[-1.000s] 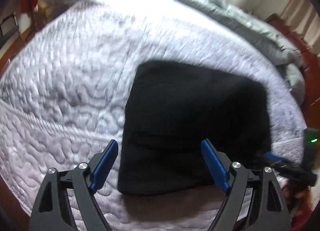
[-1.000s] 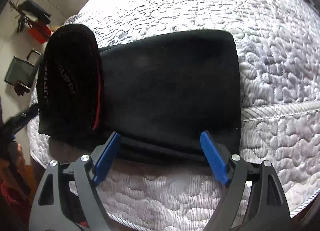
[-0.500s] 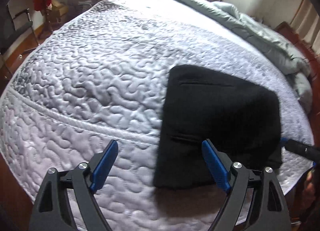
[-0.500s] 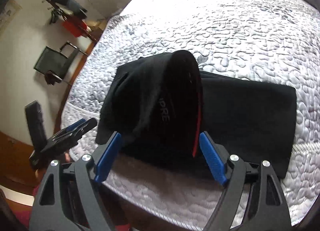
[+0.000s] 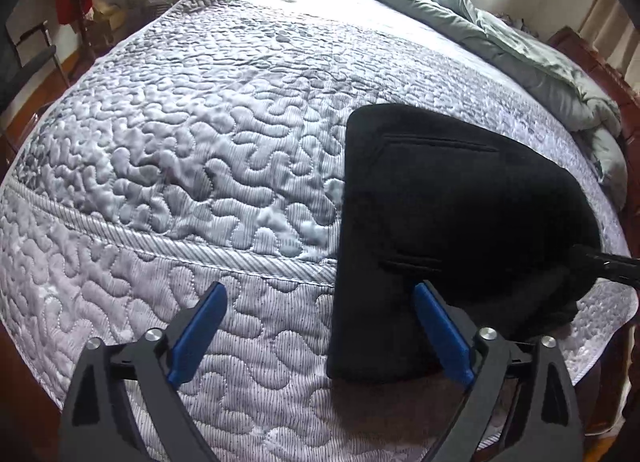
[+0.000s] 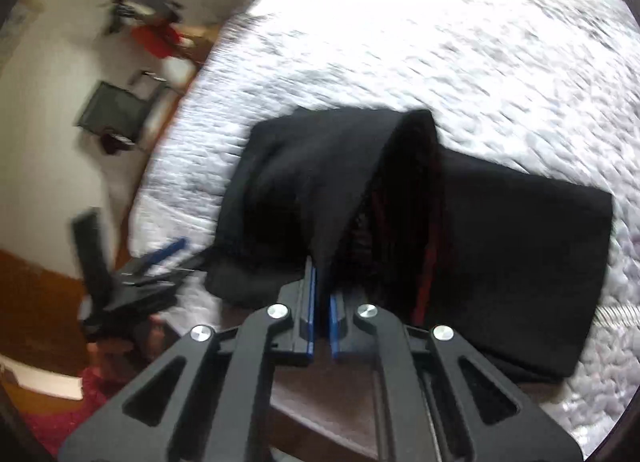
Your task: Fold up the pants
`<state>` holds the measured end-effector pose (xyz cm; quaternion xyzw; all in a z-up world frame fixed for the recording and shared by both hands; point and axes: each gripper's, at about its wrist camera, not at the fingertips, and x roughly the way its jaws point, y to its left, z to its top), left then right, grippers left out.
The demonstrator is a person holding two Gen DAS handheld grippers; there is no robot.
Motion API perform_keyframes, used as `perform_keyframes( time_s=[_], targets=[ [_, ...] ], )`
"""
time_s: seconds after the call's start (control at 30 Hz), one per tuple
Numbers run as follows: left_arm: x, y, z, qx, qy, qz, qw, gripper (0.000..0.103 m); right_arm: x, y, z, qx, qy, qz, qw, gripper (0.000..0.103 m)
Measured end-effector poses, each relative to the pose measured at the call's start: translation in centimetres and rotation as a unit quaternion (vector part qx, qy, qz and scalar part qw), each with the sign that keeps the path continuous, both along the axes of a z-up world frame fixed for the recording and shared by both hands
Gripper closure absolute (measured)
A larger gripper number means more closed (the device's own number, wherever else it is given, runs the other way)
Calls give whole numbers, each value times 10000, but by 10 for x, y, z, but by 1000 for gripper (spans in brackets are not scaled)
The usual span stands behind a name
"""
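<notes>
Black pants (image 5: pixel 448 221) lie folded into a thick rectangle on the quilted bed near its front edge, a pocket seam facing up. My left gripper (image 5: pixel 320 326) is open and empty just in front of the pants' left edge. My right gripper (image 6: pixel 322 294) is shut on the near edge of the pants (image 6: pixel 320 189) and lifts the waistband end into a raised flap, with red inner trim showing. The right gripper's tip (image 5: pixel 608 262) pokes in at the right of the left wrist view. The left gripper (image 6: pixel 160 262) shows at the left of the right wrist view.
A white-grey quilted bedspread (image 5: pixel 200 165) covers the bed. A rumpled grey-green duvet (image 5: pixel 520 49) lies along the far side. A black chair (image 6: pixel 116 113) and red clothes (image 6: pixel 156 37) stand on the wooden floor beyond the bed.
My right gripper has closed on the pants' near edge and lifted it; it was open before. The left gripper has shifted left, away from the pants, still open.
</notes>
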<state>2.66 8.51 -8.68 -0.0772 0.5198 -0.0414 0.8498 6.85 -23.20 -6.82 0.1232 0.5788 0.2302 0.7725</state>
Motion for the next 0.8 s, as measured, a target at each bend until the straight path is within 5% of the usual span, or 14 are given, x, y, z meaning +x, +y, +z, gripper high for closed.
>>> perform_keyframes(
  time_s=[0.1, 0.2, 0.37, 0.53, 0.7, 0.77, 0.8],
  targets=[
    [5, -12, -14, 165, 183, -117, 9996, 6, 8, -5, -42, -16, 462, -161, 9988, 98],
    [5, -12, -15, 179, 136, -124, 9997, 4, 9, -10, -49, 250, 485, -295, 9981, 98],
    [0, -2, -4, 111, 95, -63, 9999, 5, -4, -14, -21, 63, 20, -163, 9998, 70],
    [-7, -6, -3, 70, 92, -144, 9998, 5, -18, -23, -10, 535, -115, 11, 9985, 52],
    [-8, -12, -12, 3, 188, -145, 9997, 5, -17, -16, -18, 568, 4, 284, 9980, 53],
    [-7, -12, -16, -27, 241, -120, 9996, 4, -18, -10, -20, 529, -16, 406, 9978, 62],
    [-7, -12, -17, -34, 254, -106, 9996, 3, -20, -13, -21, 552, -27, 465, 9974, 80]
  ],
)
